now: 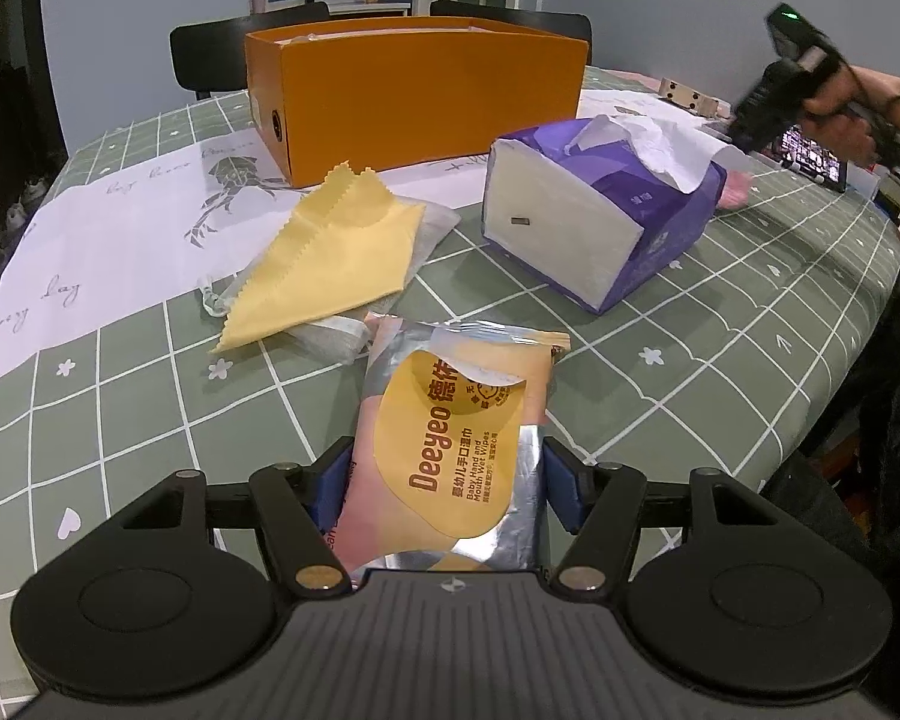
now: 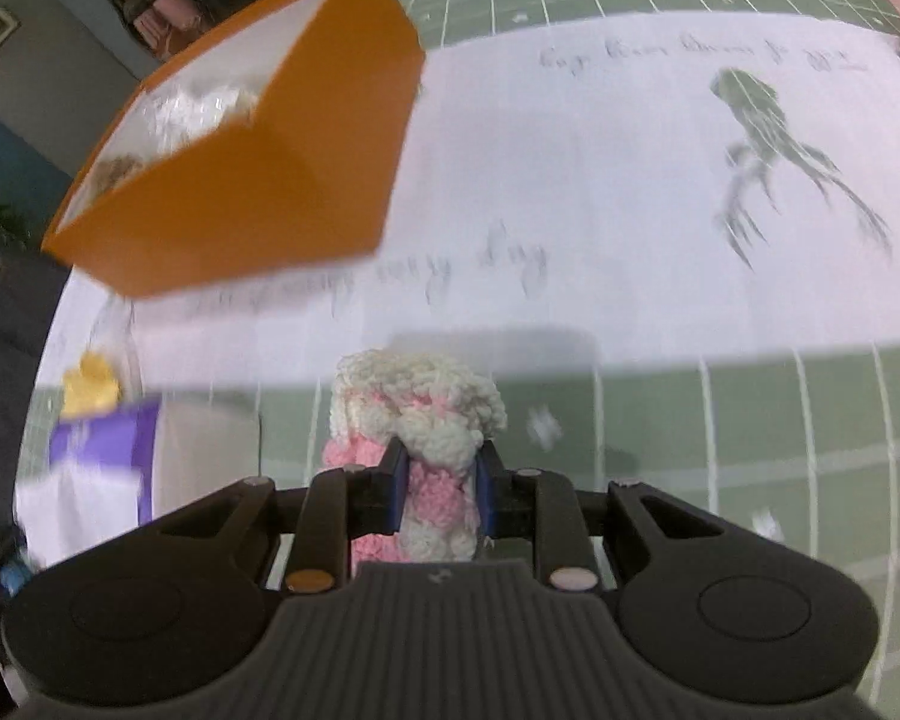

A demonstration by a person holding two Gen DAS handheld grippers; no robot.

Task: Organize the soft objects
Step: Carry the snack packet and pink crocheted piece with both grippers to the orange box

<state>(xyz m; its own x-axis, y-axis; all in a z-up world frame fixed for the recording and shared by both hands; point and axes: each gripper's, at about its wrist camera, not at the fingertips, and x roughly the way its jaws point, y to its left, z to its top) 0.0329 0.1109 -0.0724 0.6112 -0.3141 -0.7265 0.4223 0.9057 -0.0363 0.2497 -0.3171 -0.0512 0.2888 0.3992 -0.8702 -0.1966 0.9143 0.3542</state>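
A Deeyeo wet wipes pack, yellow, pink and silver, sits lengthwise between the blue pads of my left gripper, which press on its two sides. My right gripper is shut on a fluffy pink and white knitted piece and holds it above the tablecloth. The open orange box lies up and to the left of it, with white material inside. From the left wrist view the right gripper is a blur in a hand at the far right, behind the purple tissue pack.
A yellow cloth lies on a clear bag in front of the orange box. A phone and a small wooden block sit at the far right. Dark chairs stand behind the table. The table edge curves down the right side.
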